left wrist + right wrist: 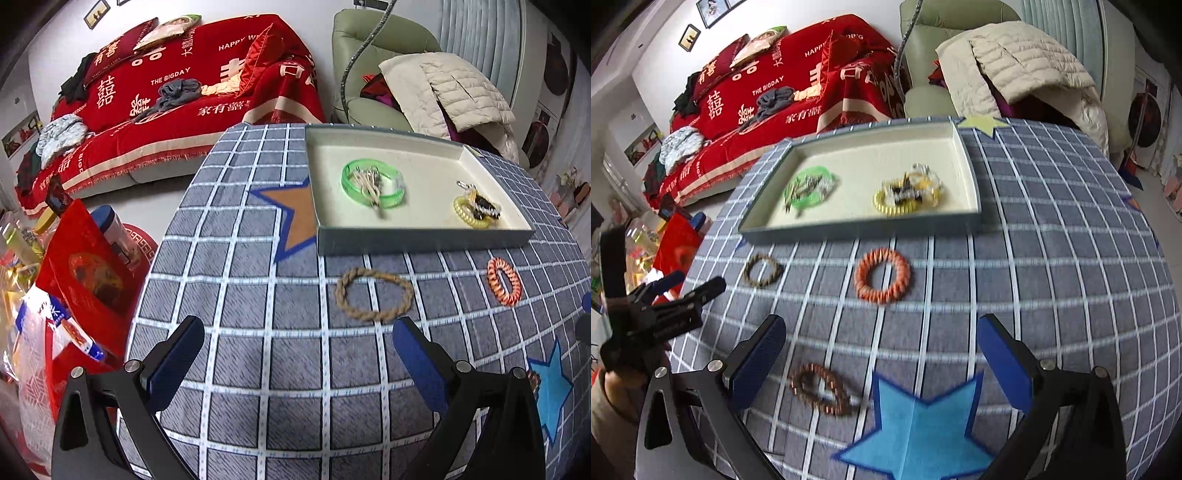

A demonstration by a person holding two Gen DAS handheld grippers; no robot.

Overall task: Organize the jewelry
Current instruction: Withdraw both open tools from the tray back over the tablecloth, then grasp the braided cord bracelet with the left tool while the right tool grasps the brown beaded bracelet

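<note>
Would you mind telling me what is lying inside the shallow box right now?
Inside the box lie a green bangle with a silvery piece across it, and a pile with a yellow coil band and dark and clear pieces. What the pile hides underneath cannot be seen.

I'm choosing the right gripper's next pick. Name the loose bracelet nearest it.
The brown beaded bracelet, lying between the open right gripper's fingers beside the blue star. The orange coil and tan rope bracelet lie farther off, by the tray.
</note>
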